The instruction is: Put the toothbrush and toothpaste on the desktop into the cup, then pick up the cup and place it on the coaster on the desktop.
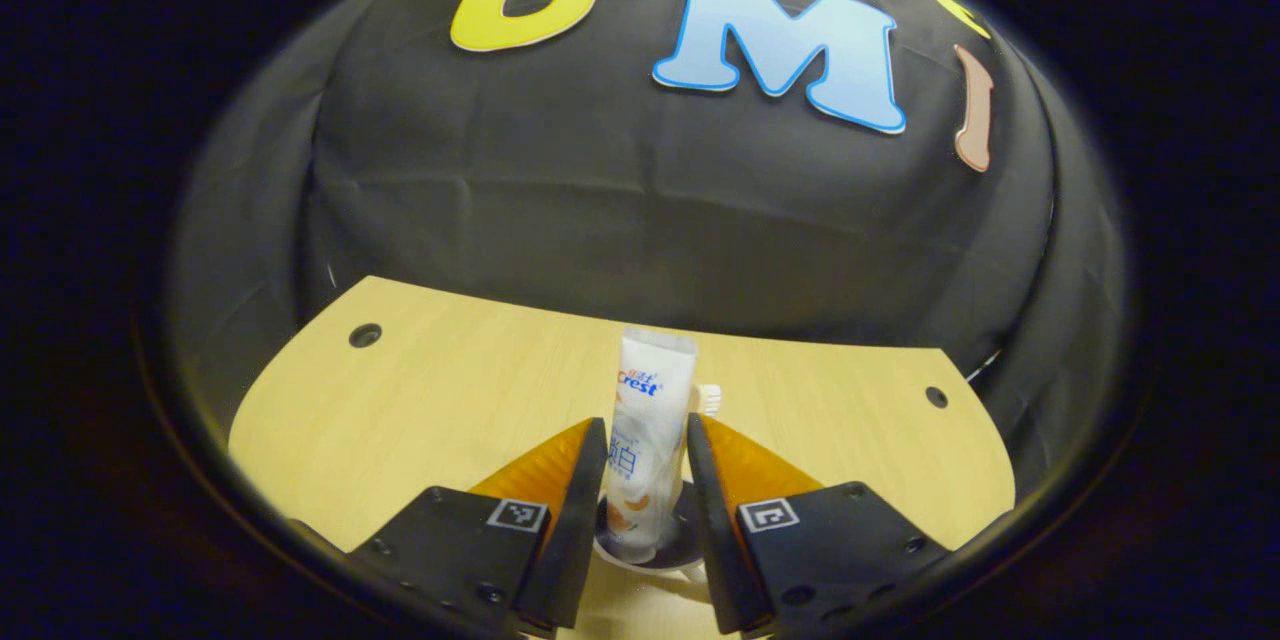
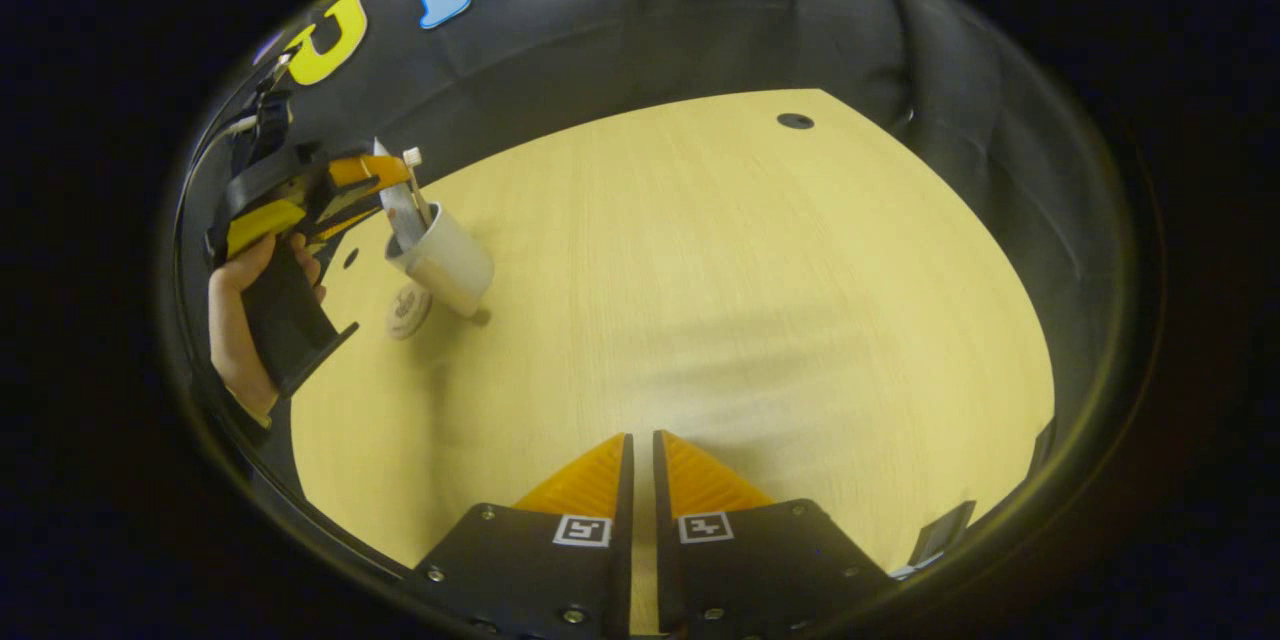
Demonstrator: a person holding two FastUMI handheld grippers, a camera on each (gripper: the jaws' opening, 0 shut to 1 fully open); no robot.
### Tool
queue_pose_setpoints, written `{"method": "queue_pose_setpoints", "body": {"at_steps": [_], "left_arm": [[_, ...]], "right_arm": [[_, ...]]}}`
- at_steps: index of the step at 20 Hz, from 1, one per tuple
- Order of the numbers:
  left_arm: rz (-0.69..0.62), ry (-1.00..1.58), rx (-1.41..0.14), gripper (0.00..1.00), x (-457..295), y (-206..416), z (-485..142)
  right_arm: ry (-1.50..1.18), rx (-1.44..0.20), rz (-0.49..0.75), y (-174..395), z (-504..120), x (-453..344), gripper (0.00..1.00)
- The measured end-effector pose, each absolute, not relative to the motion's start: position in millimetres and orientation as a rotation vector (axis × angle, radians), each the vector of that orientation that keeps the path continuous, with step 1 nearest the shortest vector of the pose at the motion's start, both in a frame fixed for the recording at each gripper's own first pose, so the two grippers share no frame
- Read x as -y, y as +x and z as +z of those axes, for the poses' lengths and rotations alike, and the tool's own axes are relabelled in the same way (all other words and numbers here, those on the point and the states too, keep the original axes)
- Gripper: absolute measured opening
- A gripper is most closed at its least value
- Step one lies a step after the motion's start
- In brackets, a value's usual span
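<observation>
1. In the left gripper view we see our left gripper (image 1: 646, 450) with its two fingers either side of the toothpaste (image 1: 645, 440), narrow around the tube; whether both fingers actually press on it we cannot tell
2. The tube stands upright with its lower end inside the cup (image 1: 648, 548), which sits on the desktop (image 1: 400, 400) just below the fingertips
3. The toothbrush (image 1: 708, 397) head pokes up just behind the tube on its right
4. In the right gripper view our right gripper (image 2: 642, 465) hangs over bare desktop with its fingers nearly together, only a thin slit between them, holding nothing
5. Far left in that view, a hand (image 2: 235, 315) holds the left gripper over the white cup, and the round coaster (image 2: 408, 311) lies just beside the cup's base
</observation>
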State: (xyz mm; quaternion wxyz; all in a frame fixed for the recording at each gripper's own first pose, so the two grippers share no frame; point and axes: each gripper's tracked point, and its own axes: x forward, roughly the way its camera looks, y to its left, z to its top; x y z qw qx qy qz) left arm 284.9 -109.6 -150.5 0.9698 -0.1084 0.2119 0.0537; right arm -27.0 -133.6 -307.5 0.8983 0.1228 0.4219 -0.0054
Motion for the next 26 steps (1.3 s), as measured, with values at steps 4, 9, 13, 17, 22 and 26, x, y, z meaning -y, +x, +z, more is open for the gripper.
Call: {"method": "queue_pose_setpoints", "body": {"at_steps": [4,9,13,17,22,26], "left_arm": [[0.11,-0.225,-0.387,0.69,102.3,271.2,-131.1],[0.113,-0.222,-0.38,0.67,84.4,239.5,-119.3],[0.122,-0.2,-0.393,0.7,65.6,211.8,-116.3],[0.125,-0.213,-0.401,0.7,55.1,183.4,-112.5],[0.113,-0.205,-0.436,0.7,48.5,149.7,-114.8],[0.096,-0.2,-0.477,0.71,45.3,122.6,-124.2]], "right_arm": [[0.254,-0.859,0.0,-20.6,-303.3,130.0,0.1],[0.255,-0.847,0.027,-13.4,-295.1,117.4,0.1],[0.252,-0.834,0.048,-7.1,-289.0,106.5,0.1],[0.246,-0.815,0.073,-3.4,-282.0,93.4,0.1],[0.231,-0.795,0.105,2.3,-273.3,77.6,0.1],[0.205,-0.79,0.13,12.5,-267.4,65.8,0.1]]}}
